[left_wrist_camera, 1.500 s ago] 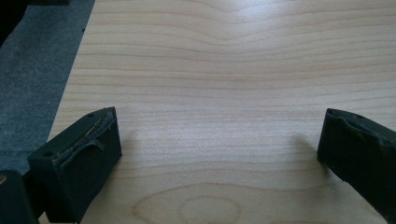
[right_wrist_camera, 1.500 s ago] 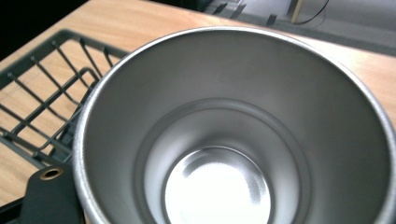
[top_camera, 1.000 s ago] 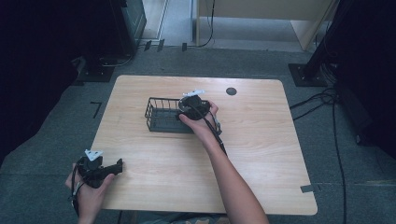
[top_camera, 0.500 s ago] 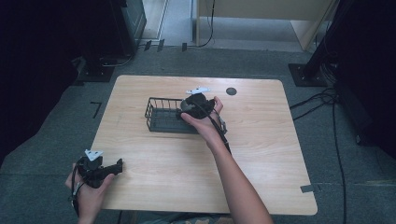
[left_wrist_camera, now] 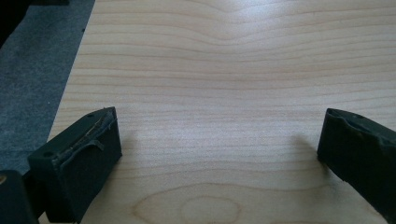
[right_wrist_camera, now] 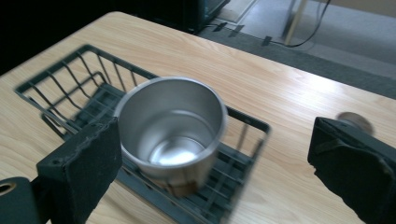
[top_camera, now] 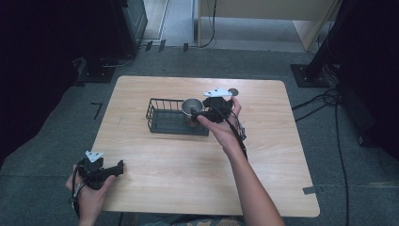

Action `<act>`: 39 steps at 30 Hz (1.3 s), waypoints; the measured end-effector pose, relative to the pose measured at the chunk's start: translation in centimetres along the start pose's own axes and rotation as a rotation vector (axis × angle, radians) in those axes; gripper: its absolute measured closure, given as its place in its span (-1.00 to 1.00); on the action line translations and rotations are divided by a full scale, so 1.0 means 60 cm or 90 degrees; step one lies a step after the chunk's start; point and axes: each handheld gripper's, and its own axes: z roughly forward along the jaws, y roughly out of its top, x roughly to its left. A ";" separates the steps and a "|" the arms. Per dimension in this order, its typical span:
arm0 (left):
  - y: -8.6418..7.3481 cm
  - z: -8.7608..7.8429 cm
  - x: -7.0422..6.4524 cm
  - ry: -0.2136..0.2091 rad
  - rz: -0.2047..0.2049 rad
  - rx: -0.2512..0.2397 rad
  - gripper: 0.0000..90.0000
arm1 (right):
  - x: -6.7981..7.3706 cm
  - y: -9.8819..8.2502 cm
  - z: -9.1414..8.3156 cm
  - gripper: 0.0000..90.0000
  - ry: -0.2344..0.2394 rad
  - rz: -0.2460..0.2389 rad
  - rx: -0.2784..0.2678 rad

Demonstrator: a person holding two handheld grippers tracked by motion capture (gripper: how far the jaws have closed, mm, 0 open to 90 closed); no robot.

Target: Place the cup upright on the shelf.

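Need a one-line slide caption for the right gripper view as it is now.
Right gripper, jaws just opened, above a steel cup standing upright in the black wire basket on the wooden table.

cup: my shiny round steel cup (right_wrist_camera: 172,122), empty, upright, mouth up
place: right end of my black wire basket (right_wrist_camera: 70,88)

A light wooden table (top_camera: 155,165) stands on grey carpet (top_camera: 51,117). A small dark round cap (top_camera: 233,91) is set into the tabletop toward twelve o'clock. Black cables (top_camera: 329,101) trail over the floor at three o'clock, and a dark stand base (top_camera: 308,75) sits at about two o'clock.
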 end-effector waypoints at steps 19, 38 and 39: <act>0.000 0.000 0.000 0.000 0.001 -0.001 -1.00 | -0.098 -0.088 -0.073 -0.94 -0.044 0.043 -0.019; 0.000 0.000 0.000 0.000 0.002 0.000 -1.00 | -0.168 -0.186 -0.121 -0.93 -0.120 0.065 -0.005; 0.000 0.000 0.000 0.000 0.002 0.000 -1.00 | -0.172 -0.191 -0.124 -0.93 -0.120 0.070 -0.005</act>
